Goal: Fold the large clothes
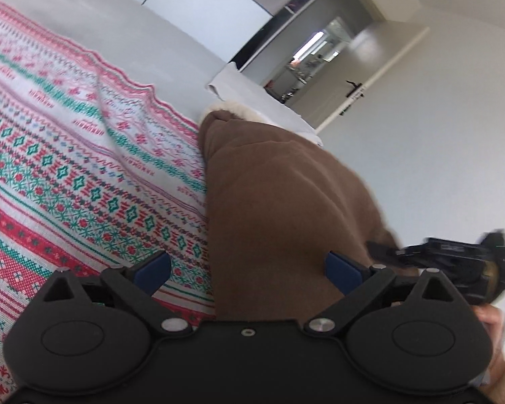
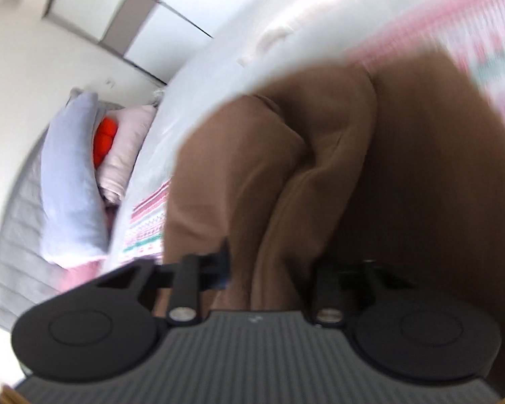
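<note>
left wrist view: the left gripper (image 1: 247,269) has its jaws spread wide, blue fingertips (image 1: 153,267) well apart, nothing pinched between them. one fingertip sits over the patterned blanket (image 1: 67,155), the other over the brown garment (image 1: 279,208).

the brown garment runs from 6 o'clock up toward centre frame, lying across the blanket's edge. a cream fleece lining (image 1: 239,109) shows at its far end, just past centre toward 12 o'clock. the blanket — red, green and white knit-style bands — fills the 9 o'clock half, spread over a white bed sheet (image 1: 124,30).

at 3 to 4 o'clock the right gripper (image 1: 380,250) reaches in against the garment's edge; its tips are dark and partly blurred in this view. an open white door (image 1: 370,77) stands at 1 o'clock.

right wrist view: heavily motion-blurred. brown garment fills centre through 3 o'clock, bunched into thick folds that run down between the right gripper's fingers (image 2: 224,262). the cloth is between the fingers, but whether they are clamped on it cannot be told — the blur hides the contact.

at 9 o'clock: a pale blue pillow (image 2: 67,175), a pink pillow (image 2: 124,148) beside it, and an orange item (image 2: 104,138) wedged between the two. a strip of the patterned blanket shows just left of the garment.
</note>
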A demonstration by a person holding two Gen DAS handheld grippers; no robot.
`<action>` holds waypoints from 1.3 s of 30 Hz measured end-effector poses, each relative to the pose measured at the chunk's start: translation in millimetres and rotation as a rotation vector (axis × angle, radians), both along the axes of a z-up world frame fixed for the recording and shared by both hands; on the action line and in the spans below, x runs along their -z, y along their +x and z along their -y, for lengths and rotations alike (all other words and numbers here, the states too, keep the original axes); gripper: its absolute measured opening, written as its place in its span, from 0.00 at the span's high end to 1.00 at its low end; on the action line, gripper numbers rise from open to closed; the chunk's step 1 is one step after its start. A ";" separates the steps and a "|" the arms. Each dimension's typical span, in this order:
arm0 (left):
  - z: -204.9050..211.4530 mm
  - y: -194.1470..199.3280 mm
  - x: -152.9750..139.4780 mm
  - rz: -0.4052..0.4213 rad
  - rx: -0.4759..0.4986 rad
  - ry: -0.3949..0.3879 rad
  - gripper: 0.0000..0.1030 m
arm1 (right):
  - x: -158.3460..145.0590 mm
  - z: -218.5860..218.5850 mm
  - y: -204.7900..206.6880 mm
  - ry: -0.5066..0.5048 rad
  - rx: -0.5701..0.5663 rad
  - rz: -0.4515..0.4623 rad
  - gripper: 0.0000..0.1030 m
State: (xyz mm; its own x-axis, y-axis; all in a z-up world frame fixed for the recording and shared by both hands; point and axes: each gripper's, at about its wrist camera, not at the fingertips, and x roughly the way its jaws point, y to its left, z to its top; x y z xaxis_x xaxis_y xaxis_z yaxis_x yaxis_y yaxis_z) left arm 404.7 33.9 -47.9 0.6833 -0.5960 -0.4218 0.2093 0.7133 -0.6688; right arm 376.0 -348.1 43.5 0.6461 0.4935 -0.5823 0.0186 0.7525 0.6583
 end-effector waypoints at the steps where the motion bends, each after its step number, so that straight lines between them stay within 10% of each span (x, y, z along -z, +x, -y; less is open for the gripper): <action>1: -0.5 0.5 -0.2 -0.005 -0.003 -0.009 0.04 | -15.3 -6.3 -6.0 -0.043 -0.009 0.049 0.81; 9: 21.6 -2.5 -13.2 0.010 0.067 -0.008 0.04 | -84.4 43.2 -63.1 -0.057 0.034 0.259 0.85; 16: 58.4 -2.0 -13.0 -0.003 0.145 0.005 0.04 | 25.0 141.4 -84.0 0.171 0.204 0.093 0.81; 24: 81.6 25.1 11.6 -0.170 0.226 -0.107 0.00 | 80.4 162.7 -95.7 0.342 0.224 0.081 0.27; 29: 82.6 48.4 42.5 -0.359 0.282 -0.282 0.00 | 75.1 167.7 -107.4 0.212 0.265 0.066 0.00; 32: 82.6 49.5 45.9 -0.356 0.305 -0.297 0.00 | 79.7 165.9 -110.2 0.127 0.283 0.035 0.00; 39: 88.3 27.8 25.5 -0.296 0.258 -0.231 0.18 | 108.9 141.7 -82.2 0.403 0.184 -0.055 0.26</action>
State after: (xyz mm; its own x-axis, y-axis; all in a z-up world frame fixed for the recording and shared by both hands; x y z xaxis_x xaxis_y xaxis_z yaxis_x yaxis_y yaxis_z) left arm 432.5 -54.4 -73.4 0.3698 -0.8323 -0.4130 0.1363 0.4883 -0.8620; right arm 293.8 -489.8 -65.4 0.7177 0.5678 -0.4032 0.1714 0.4171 0.8925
